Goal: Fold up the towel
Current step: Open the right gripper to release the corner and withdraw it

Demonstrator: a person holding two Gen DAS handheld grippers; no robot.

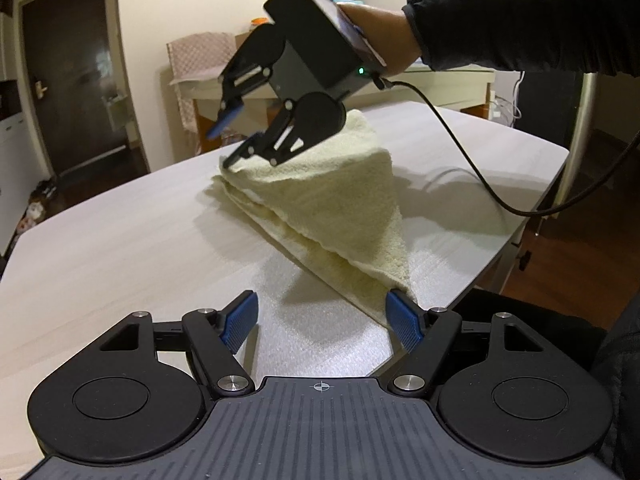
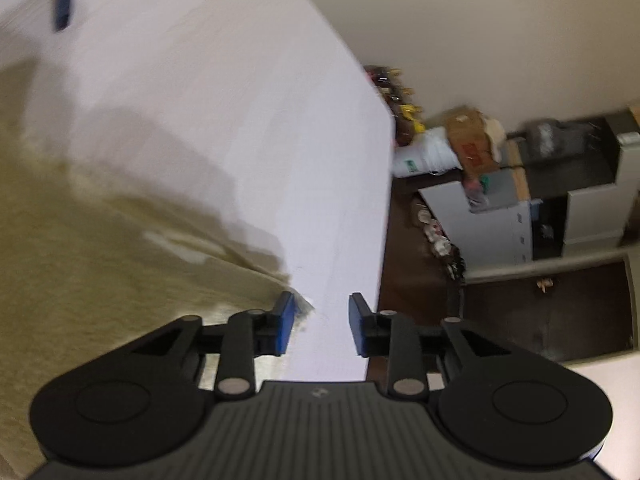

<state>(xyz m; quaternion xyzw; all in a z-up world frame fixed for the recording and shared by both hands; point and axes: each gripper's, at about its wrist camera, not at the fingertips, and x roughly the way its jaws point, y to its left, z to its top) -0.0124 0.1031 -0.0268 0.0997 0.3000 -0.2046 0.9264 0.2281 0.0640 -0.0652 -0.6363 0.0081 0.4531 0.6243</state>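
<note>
A pale yellow towel lies folded in layers on the white table. Its near corner hangs lifted at the right finger of my left gripper, which is open. My right gripper is open over the towel's far corner, its lower finger touching the cloth. In the blurred right wrist view the towel fills the left side, beside the left finger of my right gripper; nothing sits between its pads.
The table edge runs close on the right wrist view's right, with floor clutter and boxes beyond. A black cable trails from the right gripper over the table. A second table with cloth and a door stand behind.
</note>
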